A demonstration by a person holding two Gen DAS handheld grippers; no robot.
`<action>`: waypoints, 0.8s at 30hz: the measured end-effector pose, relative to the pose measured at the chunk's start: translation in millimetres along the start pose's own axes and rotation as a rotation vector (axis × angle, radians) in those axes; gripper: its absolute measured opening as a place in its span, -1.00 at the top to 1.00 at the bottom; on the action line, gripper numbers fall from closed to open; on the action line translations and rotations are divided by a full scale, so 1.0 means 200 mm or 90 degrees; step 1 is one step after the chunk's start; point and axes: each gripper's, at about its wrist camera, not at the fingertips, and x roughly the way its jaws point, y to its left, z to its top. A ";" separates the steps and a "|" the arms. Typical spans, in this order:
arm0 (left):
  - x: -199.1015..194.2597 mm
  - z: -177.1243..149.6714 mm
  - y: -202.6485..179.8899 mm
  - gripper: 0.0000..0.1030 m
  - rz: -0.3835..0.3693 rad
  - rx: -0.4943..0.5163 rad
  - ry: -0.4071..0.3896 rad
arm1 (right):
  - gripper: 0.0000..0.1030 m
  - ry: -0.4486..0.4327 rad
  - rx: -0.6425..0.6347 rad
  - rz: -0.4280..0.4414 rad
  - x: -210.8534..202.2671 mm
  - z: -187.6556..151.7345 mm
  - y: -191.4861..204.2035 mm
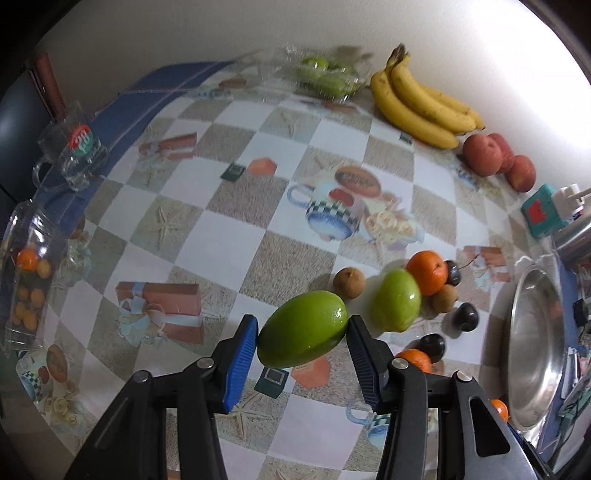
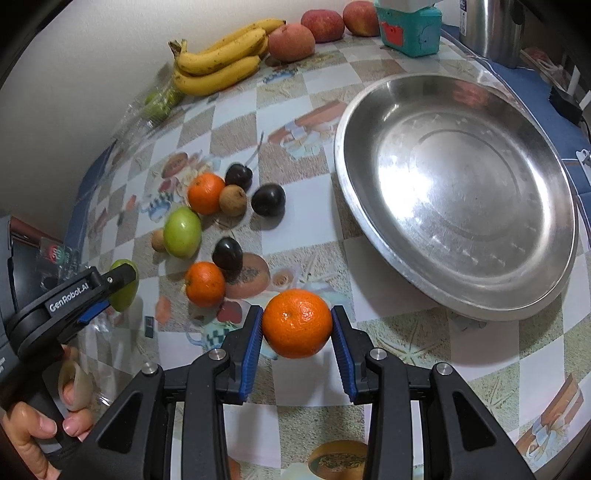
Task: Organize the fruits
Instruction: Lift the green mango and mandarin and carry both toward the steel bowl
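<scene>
My left gripper [image 1: 302, 330] is shut on a green oval fruit [image 1: 303, 328], held just above the patterned tablecloth; the same gripper and fruit [image 2: 123, 280] show at the left of the right wrist view. My right gripper [image 2: 297, 325] is shut on an orange mandarin [image 2: 297, 323], beside the steel dish [image 2: 458, 192]. On the cloth lies a loose cluster: another green fruit [image 1: 397, 299], a mandarin [image 1: 428, 271], brown longans [image 1: 348, 282] and dark plums [image 1: 466, 316]. A second mandarin [image 2: 204, 284] lies near my right gripper.
Bananas [image 1: 421, 99] and red apples [image 1: 495, 157] sit along the wall, with a clear tub of green fruit [image 1: 325, 75] beside them. A glass mug [image 1: 74, 147] and a clear box of small oranges [image 1: 27, 280] stand at the left edge. A teal box [image 2: 410, 31] and metal can [image 2: 493, 29] stand behind the dish.
</scene>
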 end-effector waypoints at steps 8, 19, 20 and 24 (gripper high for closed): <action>-0.12 0.08 -0.14 -0.02 -0.031 0.032 -0.023 | 0.26 -0.032 0.029 0.002 -0.07 0.12 -0.01; -0.16 0.17 -0.54 -0.02 -0.063 0.134 -0.038 | 0.26 -0.062 0.101 -0.016 -0.08 0.34 -0.13; -0.15 0.17 -0.57 -0.02 -0.067 0.141 -0.036 | 0.26 -0.063 0.107 -0.022 -0.08 0.36 -0.15; -0.13 0.14 -0.75 -0.02 -0.082 0.187 -0.032 | 0.26 -0.067 0.138 -0.042 -0.08 0.40 -0.26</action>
